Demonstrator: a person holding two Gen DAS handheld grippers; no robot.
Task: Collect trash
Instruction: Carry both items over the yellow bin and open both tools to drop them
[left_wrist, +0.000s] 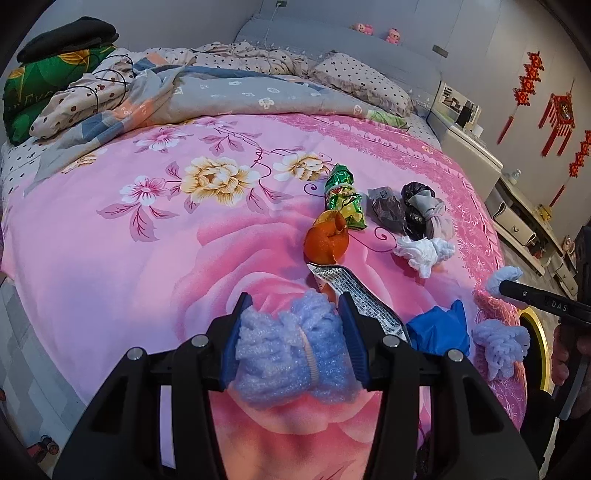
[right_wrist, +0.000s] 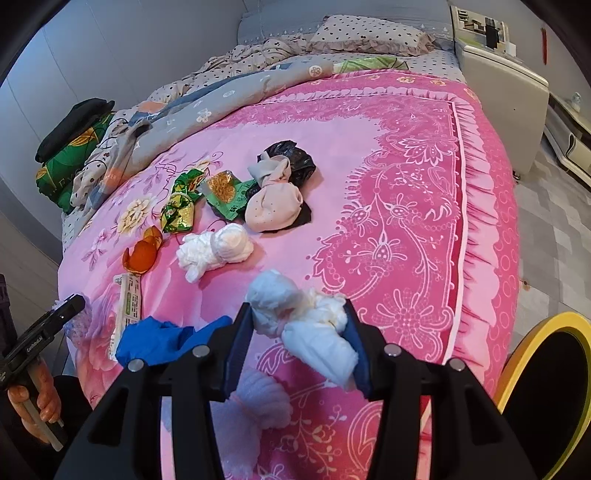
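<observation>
My left gripper (left_wrist: 295, 339) is shut on a bundle of pale blue foam wrap (left_wrist: 291, 350) just above the pink bedspread (left_wrist: 147, 258). My right gripper (right_wrist: 299, 339) is shut on a white foam wad (right_wrist: 306, 325) near the bed's right edge; it also shows in the left wrist view (left_wrist: 506, 280). On the bed lie an orange peel (right_wrist: 142, 254), green snack wrappers (right_wrist: 183, 206), a second white foam wad (right_wrist: 214, 251), a blue glove (right_wrist: 166, 339), a silver wrapper (left_wrist: 354, 295), a beige sock bundle (right_wrist: 273, 203), a black bag (right_wrist: 291, 155) and another pale foam bundle (right_wrist: 258, 398).
A yellow-rimmed black bin (right_wrist: 546, 387) stands on the floor by the bed's right side. Rumpled quilts (left_wrist: 184, 96) and pillows (right_wrist: 369, 33) fill the head of the bed. A white nightstand (right_wrist: 506, 92) stands beyond. The other hand and gripper handle (right_wrist: 33, 350) are at the left.
</observation>
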